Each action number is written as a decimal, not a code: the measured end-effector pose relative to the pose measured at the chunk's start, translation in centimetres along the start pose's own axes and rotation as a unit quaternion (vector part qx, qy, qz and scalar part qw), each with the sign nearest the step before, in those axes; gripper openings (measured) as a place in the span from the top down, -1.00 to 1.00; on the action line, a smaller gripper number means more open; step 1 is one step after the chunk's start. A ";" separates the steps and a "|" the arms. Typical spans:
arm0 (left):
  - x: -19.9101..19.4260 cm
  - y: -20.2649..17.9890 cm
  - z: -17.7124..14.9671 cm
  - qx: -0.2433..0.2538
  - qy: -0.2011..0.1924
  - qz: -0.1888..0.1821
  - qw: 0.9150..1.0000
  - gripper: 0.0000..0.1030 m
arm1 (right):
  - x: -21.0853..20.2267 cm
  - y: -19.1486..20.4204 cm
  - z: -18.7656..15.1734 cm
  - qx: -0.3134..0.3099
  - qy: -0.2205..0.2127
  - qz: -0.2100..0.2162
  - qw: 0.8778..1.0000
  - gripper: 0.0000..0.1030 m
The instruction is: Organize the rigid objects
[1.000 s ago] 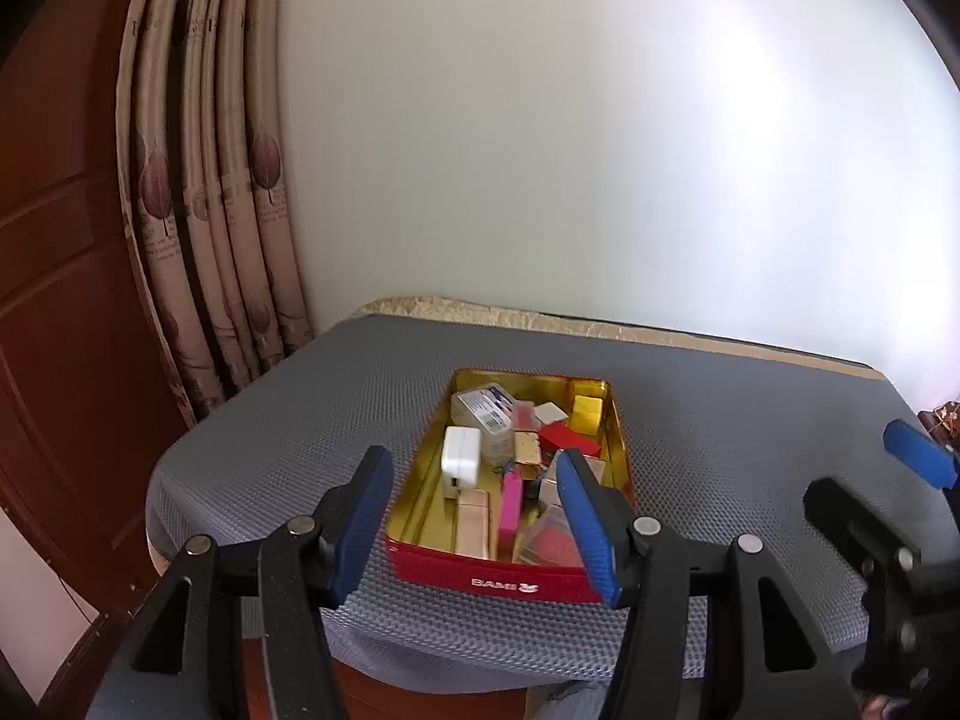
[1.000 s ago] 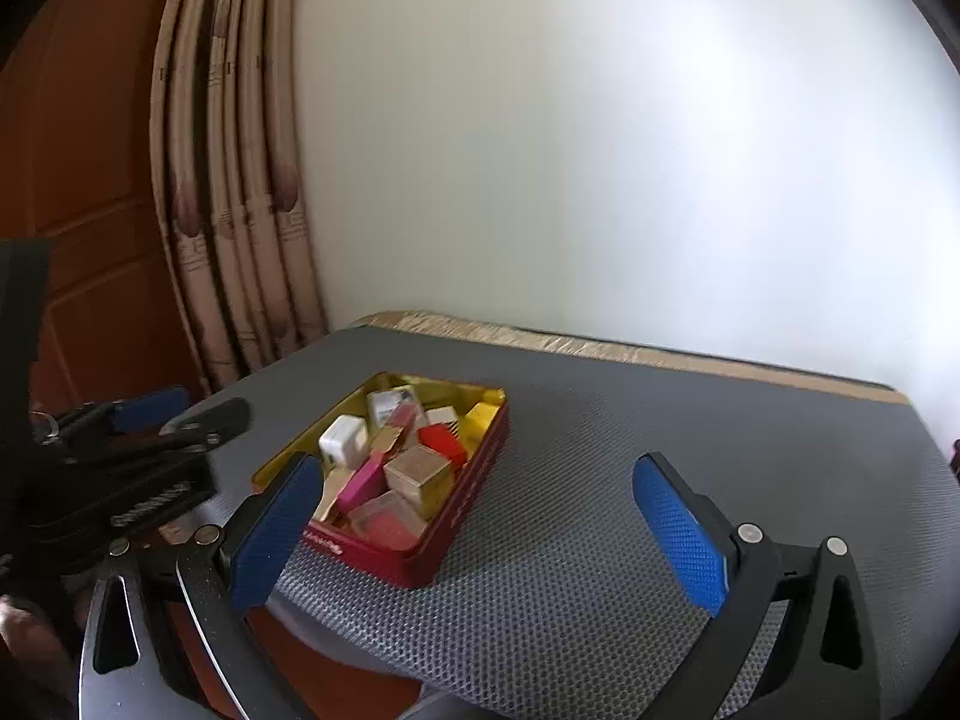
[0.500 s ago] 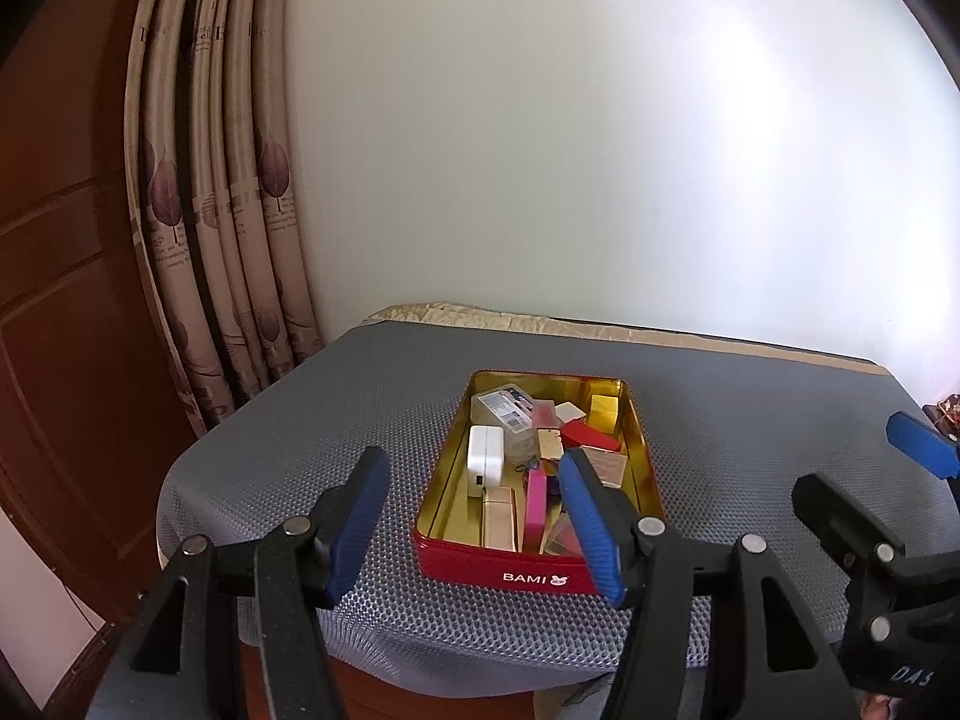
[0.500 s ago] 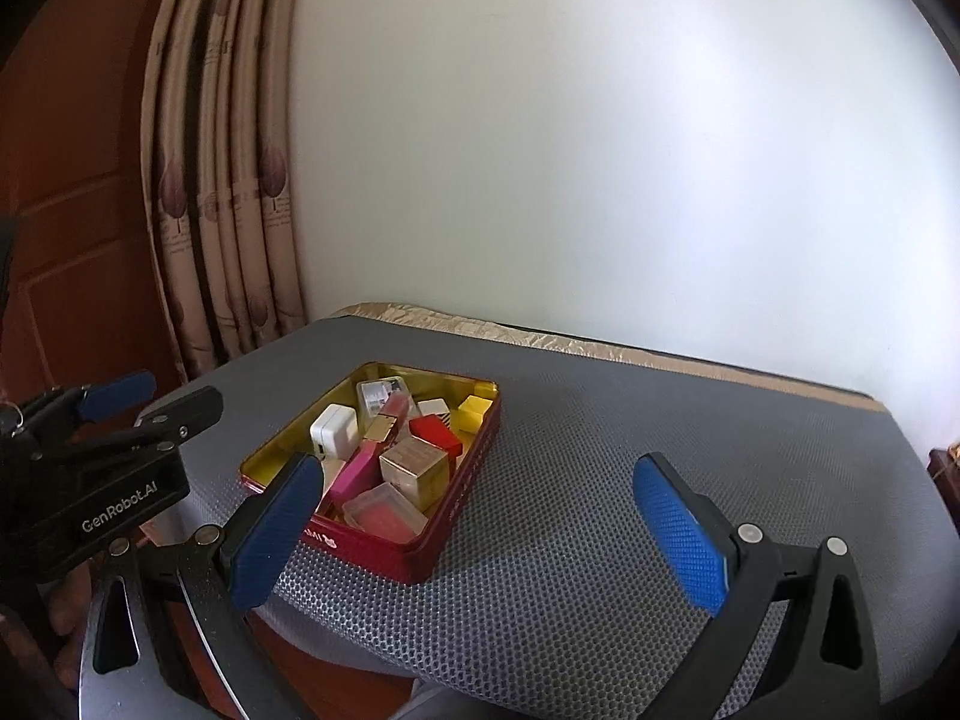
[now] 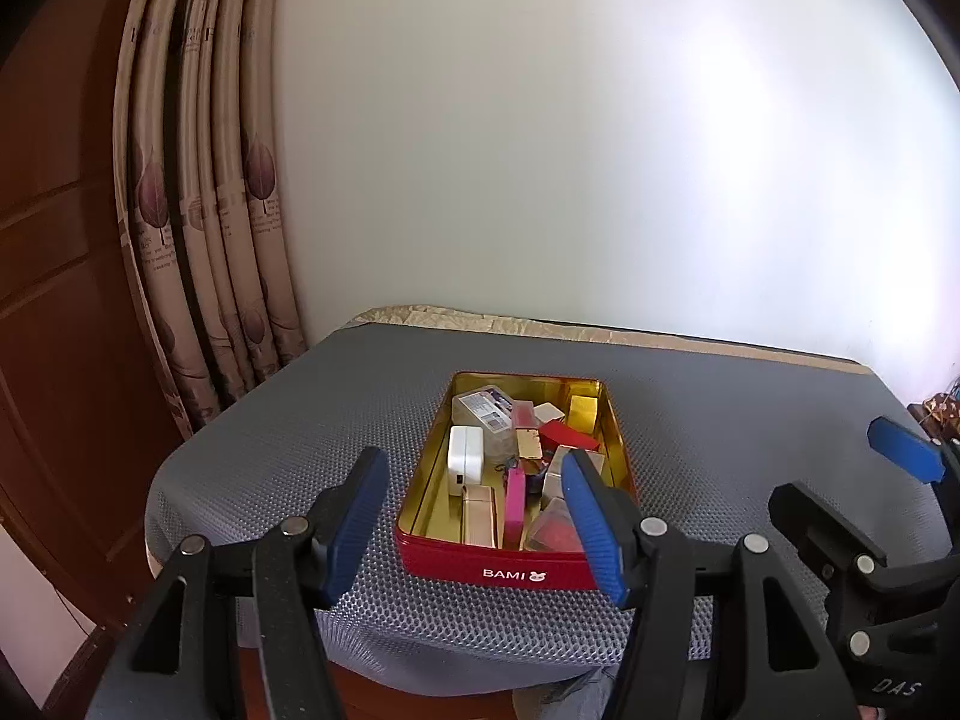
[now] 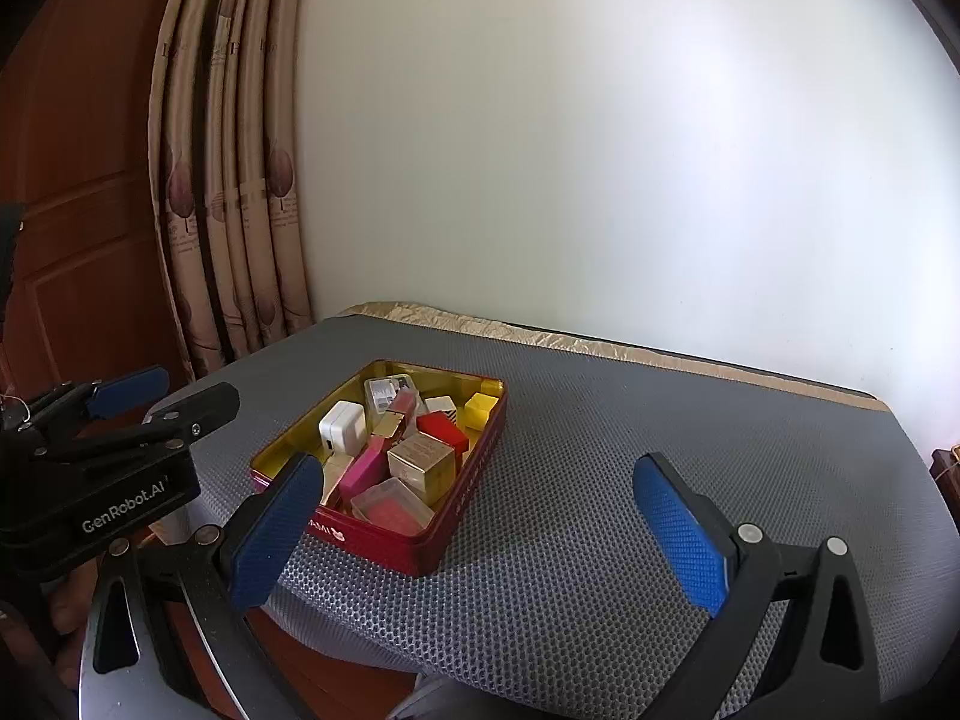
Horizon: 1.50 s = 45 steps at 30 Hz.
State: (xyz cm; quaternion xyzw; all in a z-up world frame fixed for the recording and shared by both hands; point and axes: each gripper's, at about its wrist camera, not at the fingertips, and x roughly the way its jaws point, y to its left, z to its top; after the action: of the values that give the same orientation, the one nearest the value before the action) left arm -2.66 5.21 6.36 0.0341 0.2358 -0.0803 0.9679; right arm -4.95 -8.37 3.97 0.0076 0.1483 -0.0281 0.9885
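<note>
One tin (about ten small boxes inside), two tongs.

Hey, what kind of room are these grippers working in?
Probably a room in a home: leaf-print curtains hang beside a wooden door, and a mat-covered table against a plain wall holds a red tin of small household items.

Bright, soft daylight from the right, washing the pale wall into a hazy glare patch, leaving the wooden door and curtain dim, casting faint shadows only, with strong fisheye bending and black vignette at corners, centre sharp, edges slightly soft.
</note>
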 end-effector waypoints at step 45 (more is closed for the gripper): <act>0.7 -0.3 -0.4 -0.017 0.020 0.011 1.000 -0.20 | -0.4 0.6 -0.6 -0.014 0.011 0.009 1.000 -0.99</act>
State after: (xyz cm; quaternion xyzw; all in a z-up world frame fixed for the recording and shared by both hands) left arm -2.33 4.84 5.65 0.0215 0.2560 -0.0647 0.9643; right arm -5.49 -7.78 3.52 -0.0047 0.1595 -0.0166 0.9871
